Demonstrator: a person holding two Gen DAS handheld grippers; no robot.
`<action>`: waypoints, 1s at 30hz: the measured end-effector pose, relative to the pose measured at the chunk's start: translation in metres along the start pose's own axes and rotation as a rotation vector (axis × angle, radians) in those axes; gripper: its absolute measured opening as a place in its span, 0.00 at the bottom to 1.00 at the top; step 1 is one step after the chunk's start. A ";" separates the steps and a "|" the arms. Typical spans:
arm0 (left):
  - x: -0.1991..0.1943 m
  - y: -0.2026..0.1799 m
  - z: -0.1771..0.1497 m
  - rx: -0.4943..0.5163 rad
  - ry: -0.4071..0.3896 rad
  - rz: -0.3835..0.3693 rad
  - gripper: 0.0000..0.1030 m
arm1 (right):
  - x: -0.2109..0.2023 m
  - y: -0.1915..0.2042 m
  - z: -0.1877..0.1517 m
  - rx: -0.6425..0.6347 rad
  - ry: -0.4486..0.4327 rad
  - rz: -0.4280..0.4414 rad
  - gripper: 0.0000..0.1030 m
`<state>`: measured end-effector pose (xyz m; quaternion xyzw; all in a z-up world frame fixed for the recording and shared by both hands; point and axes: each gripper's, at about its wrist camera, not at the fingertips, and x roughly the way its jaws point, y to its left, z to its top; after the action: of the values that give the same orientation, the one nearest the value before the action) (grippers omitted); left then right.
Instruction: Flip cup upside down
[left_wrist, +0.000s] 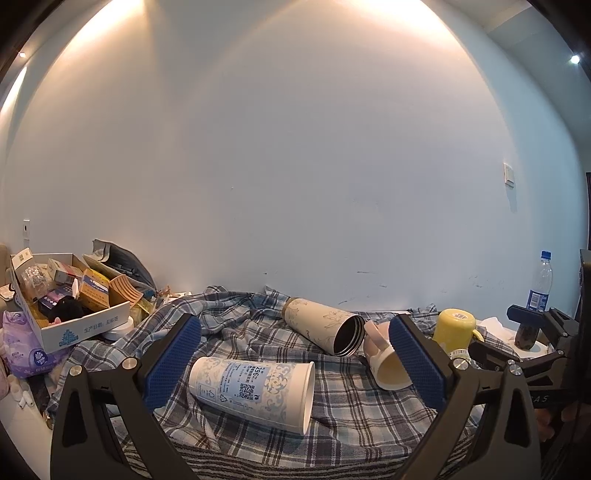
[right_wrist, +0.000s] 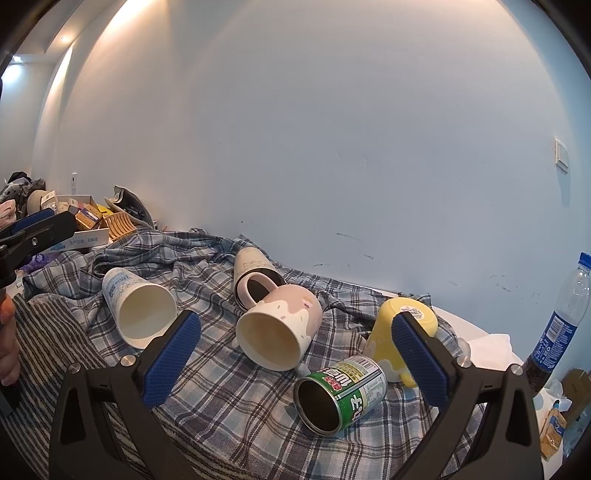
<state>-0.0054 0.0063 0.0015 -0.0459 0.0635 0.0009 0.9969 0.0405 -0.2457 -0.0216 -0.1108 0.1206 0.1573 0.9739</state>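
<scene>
Approach step. Both grippers wide open, empty. Left gripper (left_wrist: 293, 360) framed the paper cup (left_wrist: 255, 393), on its side on the cloth (left_wrist: 369, 398). Next, likely: close, upend.

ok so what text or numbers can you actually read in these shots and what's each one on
"296": on the printed label of the white paper cup lying on its side; its smaller print and QR code are too small to read.
"生产日期: 见标签": on the front wall of the white cardboard box.
Large white characters on the green tin can: distorted, unreadable.
Blue label on the clear plastic bottle: too blurred.
Sticker on the yellow plastic cup: too small.
</scene>
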 end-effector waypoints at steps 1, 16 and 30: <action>0.001 0.000 0.000 -0.001 0.002 0.001 1.00 | 0.000 0.000 0.000 0.000 -0.001 -0.001 1.00; 0.020 0.011 -0.004 -0.039 0.089 -0.007 1.00 | -0.003 -0.002 0.001 -0.003 -0.008 -0.002 1.00; 0.016 0.025 0.013 0.121 0.099 0.091 1.00 | 0.000 -0.004 0.001 0.010 0.015 0.011 1.00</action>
<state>0.0119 0.0327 0.0097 0.0176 0.1147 0.0400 0.9924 0.0419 -0.2489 -0.0196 -0.1062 0.1292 0.1611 0.9726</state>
